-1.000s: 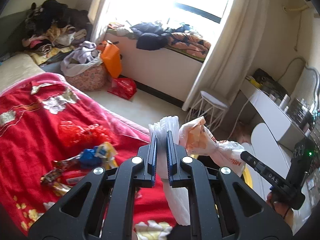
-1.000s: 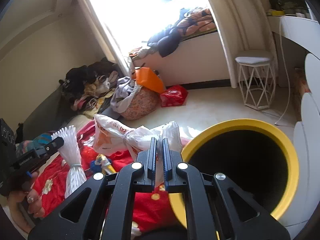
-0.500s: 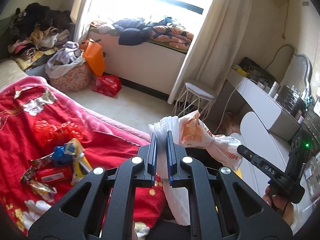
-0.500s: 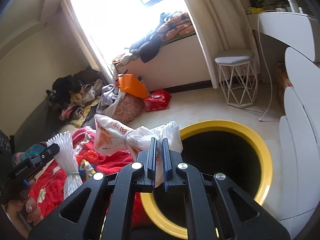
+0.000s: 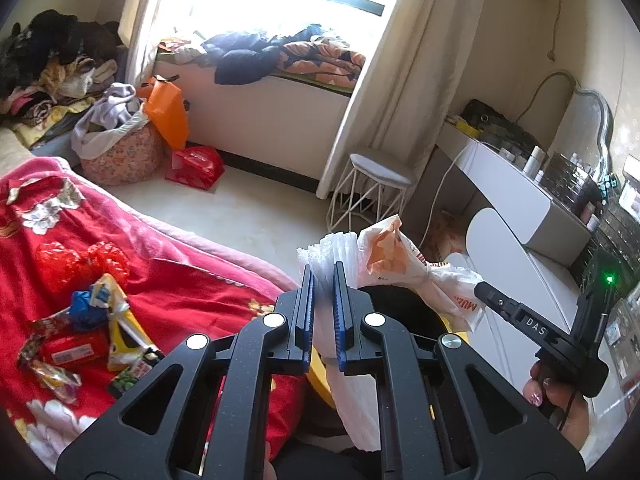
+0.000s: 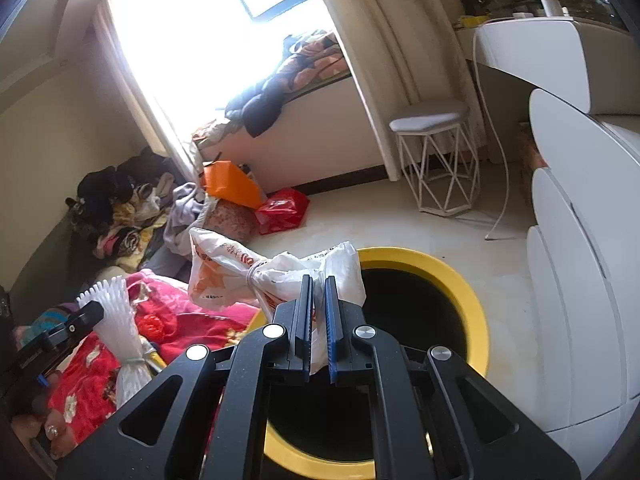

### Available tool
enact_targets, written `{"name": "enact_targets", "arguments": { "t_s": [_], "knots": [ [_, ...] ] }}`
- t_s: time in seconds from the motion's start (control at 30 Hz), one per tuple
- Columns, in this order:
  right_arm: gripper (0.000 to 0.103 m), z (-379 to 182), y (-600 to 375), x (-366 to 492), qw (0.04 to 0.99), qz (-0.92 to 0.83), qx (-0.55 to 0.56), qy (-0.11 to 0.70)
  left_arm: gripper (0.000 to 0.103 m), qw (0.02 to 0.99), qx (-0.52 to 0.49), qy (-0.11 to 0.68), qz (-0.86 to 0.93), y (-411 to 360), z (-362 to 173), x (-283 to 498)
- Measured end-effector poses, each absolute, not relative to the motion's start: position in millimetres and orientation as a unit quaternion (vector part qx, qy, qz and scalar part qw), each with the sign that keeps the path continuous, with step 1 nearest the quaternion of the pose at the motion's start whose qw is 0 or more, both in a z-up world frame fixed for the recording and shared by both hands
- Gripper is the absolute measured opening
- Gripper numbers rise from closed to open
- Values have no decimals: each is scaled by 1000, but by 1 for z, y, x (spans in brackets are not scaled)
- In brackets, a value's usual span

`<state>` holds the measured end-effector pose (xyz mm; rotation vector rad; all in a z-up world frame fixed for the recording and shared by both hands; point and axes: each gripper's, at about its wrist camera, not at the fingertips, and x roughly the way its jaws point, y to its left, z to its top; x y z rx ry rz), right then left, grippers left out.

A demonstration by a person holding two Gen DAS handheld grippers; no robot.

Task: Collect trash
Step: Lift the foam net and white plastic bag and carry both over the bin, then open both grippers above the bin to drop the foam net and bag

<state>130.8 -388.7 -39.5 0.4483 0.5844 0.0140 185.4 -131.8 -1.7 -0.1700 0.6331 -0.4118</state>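
My left gripper (image 5: 323,270) is shut on a white pleated plastic bundle (image 5: 340,248) tied at its middle; its tail hangs below the fingers. My right gripper (image 6: 318,280) is shut on a knotted white-and-orange plastic bag (image 6: 228,276), held above the near rim of a yellow-rimmed bin (image 6: 472,300) with a black inside. The left wrist view shows the same bag (image 5: 400,256) at the right gripper's tip (image 5: 482,290). A slice of the bin's yellow rim (image 5: 318,376) shows below my left fingers. Loose wrappers (image 5: 88,332) lie on the red blanket (image 5: 172,280).
A white wire stool (image 6: 438,160) and a white dresser (image 6: 580,264) stand right of the bin. A laundry basket (image 5: 120,152), an orange bag (image 5: 168,114) and a red bag (image 5: 196,162) sit on the floor by the window bench. Clothes pile up at far left.
Both grippers have carried their loads away from the bed toward the bin. The bin now lies more fully under the right gripper, and the red blanket has slid left.
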Motion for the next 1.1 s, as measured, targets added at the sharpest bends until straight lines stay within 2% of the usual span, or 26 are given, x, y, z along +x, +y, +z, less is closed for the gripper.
{"name": "enact_targets", "arguments": {
  "t_s": [0.77, 0.87, 0.93, 0.97, 1.0, 1.1],
  "knots": [
    [6, -64, -413, 133, 915, -53, 241, 318, 5, 909, -62, 343, -230, -193, -34, 215],
    [11, -68, -416, 136, 910, -41, 259, 321, 7, 905, -66, 349, -233, -197, -38, 220],
    [15, -69, -418, 138, 907, -37, 268, 323, 25, 905, -70, 352, -228, -198, -41, 221],
    [20, -69, -418, 138, 907, -40, 267, 323, 38, 905, -72, 351, -227, -197, -41, 221],
    [31, -68, -417, 139, 908, -45, 262, 323, 46, 908, -72, 349, -223, -195, -41, 220],
    [37, -66, -414, 140, 910, -44, 256, 323, 56, 909, -75, 349, -214, -187, -42, 218]
  ]
}}
